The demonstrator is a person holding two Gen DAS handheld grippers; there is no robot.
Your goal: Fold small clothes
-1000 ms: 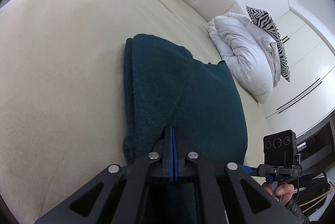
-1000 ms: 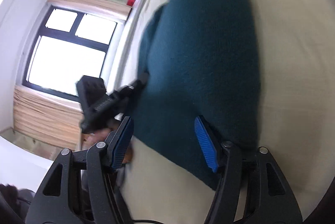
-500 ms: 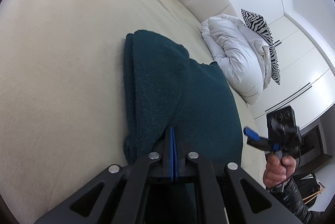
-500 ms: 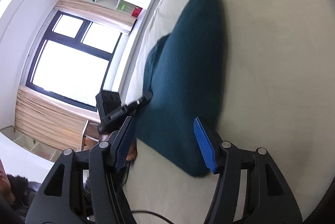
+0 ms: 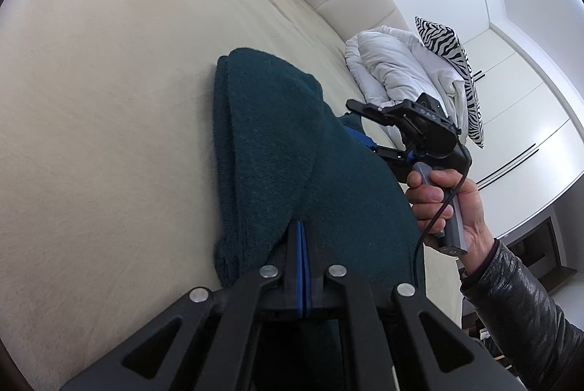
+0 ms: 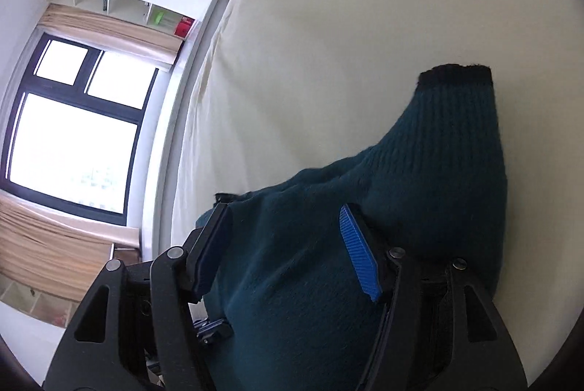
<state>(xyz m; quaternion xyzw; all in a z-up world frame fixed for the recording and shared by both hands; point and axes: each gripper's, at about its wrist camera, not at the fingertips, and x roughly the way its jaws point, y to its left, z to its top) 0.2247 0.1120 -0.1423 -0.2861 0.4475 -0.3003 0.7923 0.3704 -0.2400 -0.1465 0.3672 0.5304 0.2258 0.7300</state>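
Sweater (image 5: 292, 150) first: we see a dark teal knit lying on the cream bed cover (image 5: 109, 99), well short of the white duvet (image 5: 394, 69) and the zebra pillow (image 5: 449, 48) piled by the headboard. It is already doubled lengthwise, with a thick rolled fold along its far side from the duvet and a ribbed, darker cuff or hem (image 6: 454, 73) sticking out at one end.

Our left gripper (image 5: 300, 237) has its fingers pressed together on the near edge of the sweater, pinching a layer of knit. Our right gripper (image 6: 288, 245) sits at the side of the sweater nearest the duvet, held in a hand (image 5: 445, 204) with a black sleeve. Its jaws are closing, with a hump of knit between the two blue pads, but we do not see them pressing on it yet.

We judge the main risk to be a bad bite. If the right fingers close on only the top layer, lifting would peel the fold open instead of carrying the whole thickness over. If they close too deep, they could catch the bed cover under the sweater and drag it along.

Uneven pulling is the other worry. With the left side pinned by a thin pinch, a hard tug from the right could slip the knit out of the left fingers or skew the fold, leaving the cuff end crooked. The loose, stretchy knit would likely sag between the two grips.
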